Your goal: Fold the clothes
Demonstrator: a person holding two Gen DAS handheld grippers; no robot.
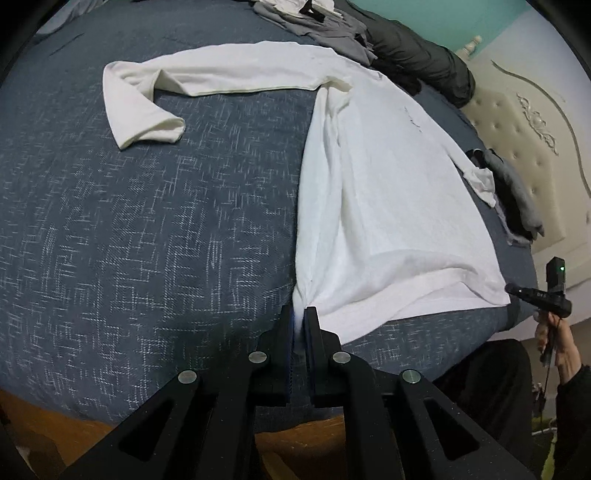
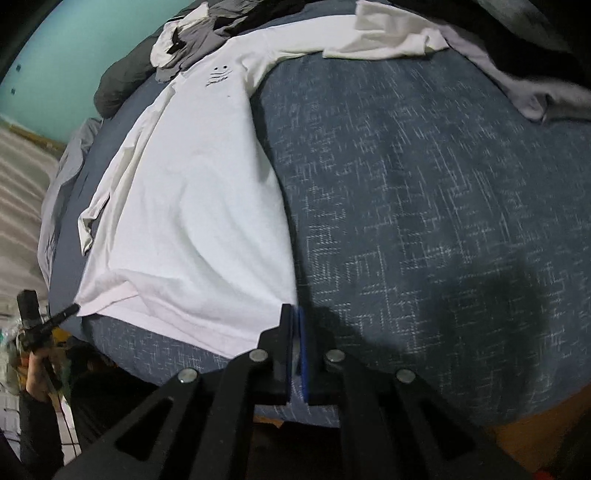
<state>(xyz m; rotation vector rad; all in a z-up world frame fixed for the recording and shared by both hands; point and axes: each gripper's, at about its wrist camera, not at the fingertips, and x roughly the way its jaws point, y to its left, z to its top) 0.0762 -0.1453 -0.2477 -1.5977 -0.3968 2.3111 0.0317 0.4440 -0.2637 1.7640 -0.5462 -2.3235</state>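
White long-sleeve shirt (image 1: 388, 206) flat on blue bedspread (image 1: 147, 221), small dark chest print (image 2: 218, 78) unreadable, left gripper (image 1: 299, 314) pinched narrow on 1 hem corner, right gripper (image 2: 294, 312) pinched narrow on other hem corner, grey clothes pile (image 1: 317, 22) beyond.

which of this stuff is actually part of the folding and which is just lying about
In the job:
white shirt, spread flat
left gripper, shut on one hem corner
right gripper, shut at the other hem corner

Just lying about:
grey clothes pile
dark padded jacket
grey garment by the headboard
blue bedspread, the work surface only
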